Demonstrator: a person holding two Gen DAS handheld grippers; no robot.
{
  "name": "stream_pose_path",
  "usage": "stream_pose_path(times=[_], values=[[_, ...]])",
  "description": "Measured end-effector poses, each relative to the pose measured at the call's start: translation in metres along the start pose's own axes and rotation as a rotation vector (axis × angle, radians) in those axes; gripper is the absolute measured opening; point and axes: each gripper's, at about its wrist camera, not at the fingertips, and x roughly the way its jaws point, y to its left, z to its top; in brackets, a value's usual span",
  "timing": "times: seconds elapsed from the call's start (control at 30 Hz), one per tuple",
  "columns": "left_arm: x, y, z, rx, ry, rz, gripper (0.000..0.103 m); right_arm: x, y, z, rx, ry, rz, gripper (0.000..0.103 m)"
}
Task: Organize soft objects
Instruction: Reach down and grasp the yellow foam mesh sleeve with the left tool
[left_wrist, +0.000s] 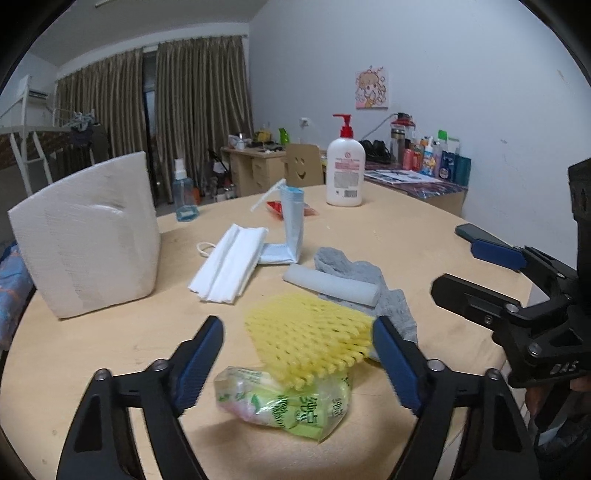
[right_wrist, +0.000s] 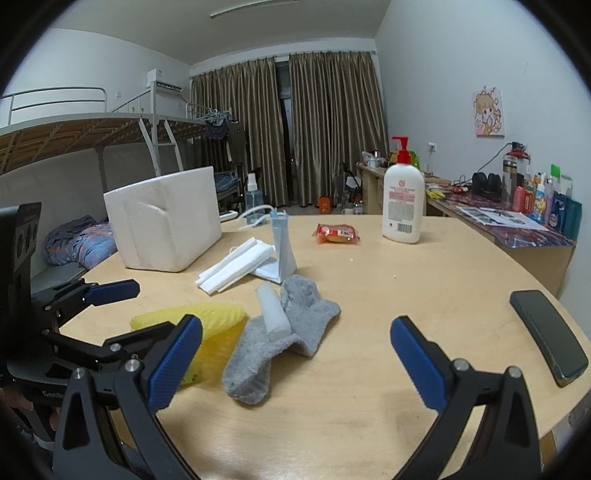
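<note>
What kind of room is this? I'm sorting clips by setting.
Most likely a dormitory room: a metal loft bed along the wall, desks crowded with toiletries, and a round wooden table in the middle.

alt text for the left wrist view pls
The open left gripper straddles a yellow foam net lying on a green plastic packet on a wooden table. Beyond lie a grey sock, face masks and a white foam box.

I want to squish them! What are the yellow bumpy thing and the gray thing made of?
The yellow net looks like soft foam mesh, matte, with a stretchy diamond lattice and frilly cut ends. The gray sock looks like fuzzy knit fabric, limp and wrinkled on the table. Both should squish easily, I think.
</note>
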Motion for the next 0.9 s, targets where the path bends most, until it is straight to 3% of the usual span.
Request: stream_pose_path(times=[0.2,0.67,0.83,0.9], values=[[0.013,-0.003,0.004,0.009,0.032,-0.040,0.062,0.009,-0.008,-0.003,0.024,0.026,0.000,0.103],[0.048,-0.017,0.005,0.069,0.176,-0.021,0.060,0.013,-0.017,-0.004,0.049,0.041,0.006,0.103],[0.058,-0.014,0.006,0.057,0.219,-0.005,0.025,0.011,-0.019,-0.004,0.055,0.037,0.007,0.103],[0.058,-0.013,0.007,0.055,0.218,-0.003,0.020,0.010,-0.019,-0.005,0.055,0.037,0.004,0.103]])
